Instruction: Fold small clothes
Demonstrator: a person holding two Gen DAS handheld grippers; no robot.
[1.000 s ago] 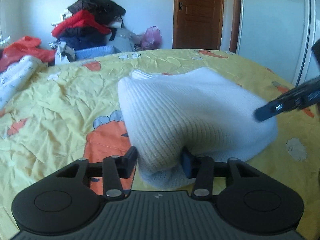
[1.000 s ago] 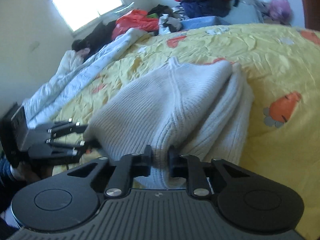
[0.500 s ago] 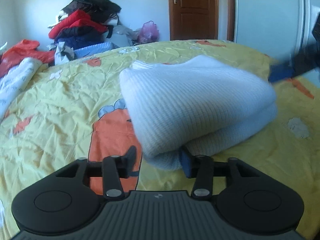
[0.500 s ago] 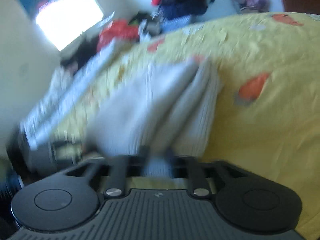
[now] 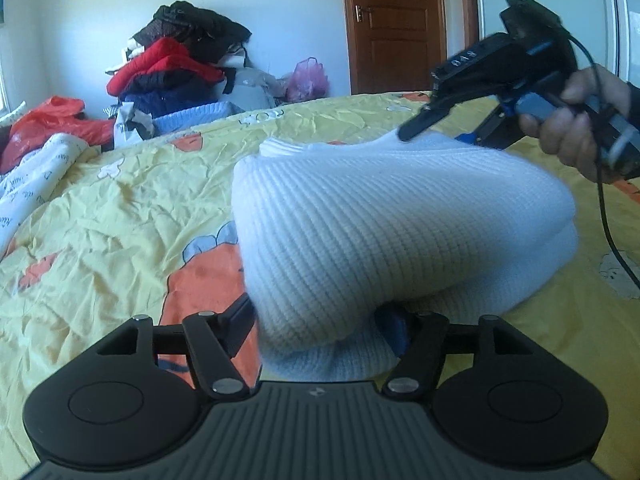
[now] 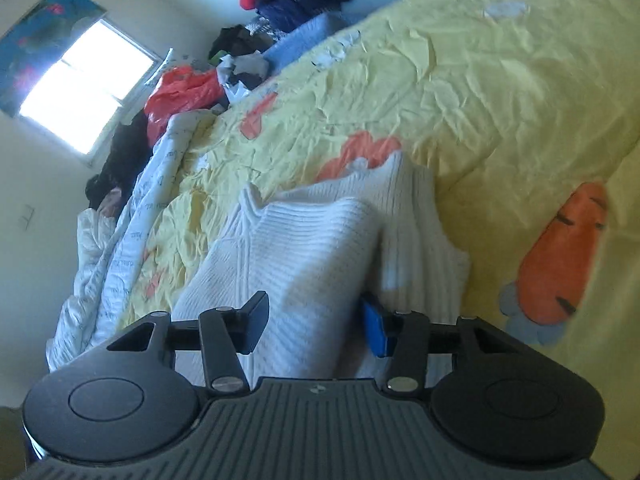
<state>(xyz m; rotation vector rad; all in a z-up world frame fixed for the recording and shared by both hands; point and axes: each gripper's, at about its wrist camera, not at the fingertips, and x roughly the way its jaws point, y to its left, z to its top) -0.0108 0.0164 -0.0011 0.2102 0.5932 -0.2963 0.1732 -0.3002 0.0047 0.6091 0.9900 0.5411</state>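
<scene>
Left gripper (image 5: 320,326) opening around the folded white knit sweater (image 5: 392,232) on yellow bedsheet (image 5: 100,220), pads seemingly clear. Right gripper (image 6: 316,324) closing, not yet pinching sweater.

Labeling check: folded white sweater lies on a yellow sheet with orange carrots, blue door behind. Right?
Not quite: the door is brown wood, not blue, as the left wrist view shows. The folded white sweater does lie on the yellow sheet with orange carrots.

Digits on right tongs (image 5: 434,130) body — unclear.
</scene>
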